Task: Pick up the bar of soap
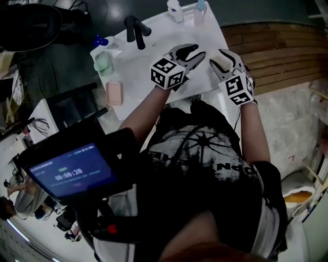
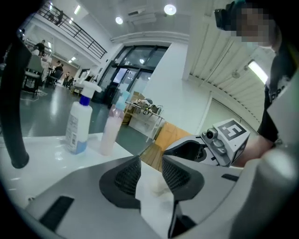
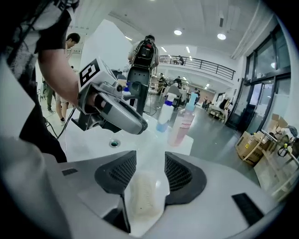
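My left gripper (image 2: 151,164) hovers over the white bench (image 2: 46,156), jaws apart; blue bottle (image 2: 78,123) and pink bottle (image 2: 111,131) ahead, right gripper (image 2: 189,148) alongside.

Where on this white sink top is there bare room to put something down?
Bare white top lies between the black faucet and the left gripper and right gripper, running up toward the white bottle and pink bottle. The head view's left edge is crowded: green dish, pink dish.
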{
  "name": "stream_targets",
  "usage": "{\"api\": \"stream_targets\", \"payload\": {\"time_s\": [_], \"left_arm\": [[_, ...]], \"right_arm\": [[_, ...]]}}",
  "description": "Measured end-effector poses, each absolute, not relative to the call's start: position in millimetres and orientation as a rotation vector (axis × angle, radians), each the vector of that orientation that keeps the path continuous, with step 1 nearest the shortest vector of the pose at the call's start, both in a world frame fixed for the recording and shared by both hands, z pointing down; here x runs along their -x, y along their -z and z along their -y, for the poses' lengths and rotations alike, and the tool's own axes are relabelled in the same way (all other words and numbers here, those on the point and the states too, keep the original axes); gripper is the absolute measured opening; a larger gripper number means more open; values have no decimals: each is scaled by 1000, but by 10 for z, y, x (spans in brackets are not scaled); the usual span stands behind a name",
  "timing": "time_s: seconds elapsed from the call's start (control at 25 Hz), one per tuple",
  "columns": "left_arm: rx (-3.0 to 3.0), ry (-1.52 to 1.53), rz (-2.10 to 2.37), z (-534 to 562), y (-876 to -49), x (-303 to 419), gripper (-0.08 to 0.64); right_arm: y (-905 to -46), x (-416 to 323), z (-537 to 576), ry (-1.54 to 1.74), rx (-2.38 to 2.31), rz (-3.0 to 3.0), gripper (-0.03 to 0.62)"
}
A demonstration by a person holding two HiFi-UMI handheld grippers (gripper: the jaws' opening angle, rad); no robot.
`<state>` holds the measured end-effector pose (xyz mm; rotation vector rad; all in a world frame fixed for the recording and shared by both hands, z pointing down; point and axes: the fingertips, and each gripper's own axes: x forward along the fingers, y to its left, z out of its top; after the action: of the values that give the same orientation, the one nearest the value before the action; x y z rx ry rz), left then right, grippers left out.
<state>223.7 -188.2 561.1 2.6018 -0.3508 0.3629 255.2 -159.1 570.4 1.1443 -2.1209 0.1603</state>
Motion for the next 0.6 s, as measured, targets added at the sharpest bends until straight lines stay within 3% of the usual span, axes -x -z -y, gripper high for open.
{"api": "stream_targets", "payload": {"time_s": [0.32, 0.6], "left_arm": [[-2710, -190, 491, 1986, -4865, -1724, 31], [-2770, -141, 588, 1942, -4443, -1170, 14]], "right_arm": [[-5038, -2262, 1704, -154, -1278, 2231, 45], [-4689, -1874, 1757, -81, -1287, 2318, 18]]}}
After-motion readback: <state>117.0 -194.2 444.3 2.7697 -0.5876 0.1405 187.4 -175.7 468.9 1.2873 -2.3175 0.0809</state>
